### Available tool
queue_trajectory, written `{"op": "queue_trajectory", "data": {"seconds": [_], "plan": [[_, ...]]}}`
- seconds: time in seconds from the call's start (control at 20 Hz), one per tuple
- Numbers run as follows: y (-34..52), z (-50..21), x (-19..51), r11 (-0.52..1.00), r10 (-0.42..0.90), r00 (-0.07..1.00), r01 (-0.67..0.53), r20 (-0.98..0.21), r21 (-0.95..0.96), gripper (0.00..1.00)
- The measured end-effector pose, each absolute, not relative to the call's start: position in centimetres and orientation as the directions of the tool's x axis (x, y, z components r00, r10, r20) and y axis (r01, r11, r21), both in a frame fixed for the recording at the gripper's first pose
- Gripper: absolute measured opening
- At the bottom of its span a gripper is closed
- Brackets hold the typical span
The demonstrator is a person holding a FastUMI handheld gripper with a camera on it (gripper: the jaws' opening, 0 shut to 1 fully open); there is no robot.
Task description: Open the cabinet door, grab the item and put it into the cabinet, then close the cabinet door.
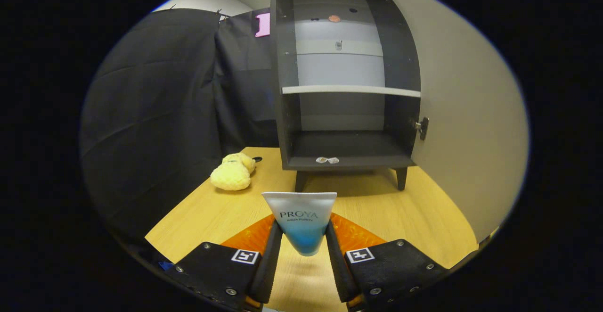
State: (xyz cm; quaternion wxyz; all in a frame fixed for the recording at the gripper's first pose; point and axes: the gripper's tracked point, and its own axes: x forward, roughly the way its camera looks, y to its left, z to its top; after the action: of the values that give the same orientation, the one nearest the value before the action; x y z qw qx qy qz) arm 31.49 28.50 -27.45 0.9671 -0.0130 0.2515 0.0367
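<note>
Wooden table (400, 217): dark cabinet (346, 71) at back, yellow plush toy (232, 173) beside it.

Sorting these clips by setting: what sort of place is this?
Likely a staged recording booth, not a home: black cloth walls a wooden table bearing a small open cabinet and a plush toy. The gripper holds a tube.

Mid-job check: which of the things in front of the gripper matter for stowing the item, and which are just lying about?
Part of the job:
- white-and-blue plastic tube, clamped between the gripper fingers
- dark wooden cabinet beyond, its pale door swung open
- its lower compartment floor

Lying about:
- yellow plush toy on the wooden table
</note>
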Motion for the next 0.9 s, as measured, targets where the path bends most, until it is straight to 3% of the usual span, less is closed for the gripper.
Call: {"op": "queue_trajectory", "data": {"seconds": [0.9], "plan": [[23.0, -11.0, 47.9, 0.999, 0.028, 0.933, -0.017, -0.360, 0.033, 0.53]]}}
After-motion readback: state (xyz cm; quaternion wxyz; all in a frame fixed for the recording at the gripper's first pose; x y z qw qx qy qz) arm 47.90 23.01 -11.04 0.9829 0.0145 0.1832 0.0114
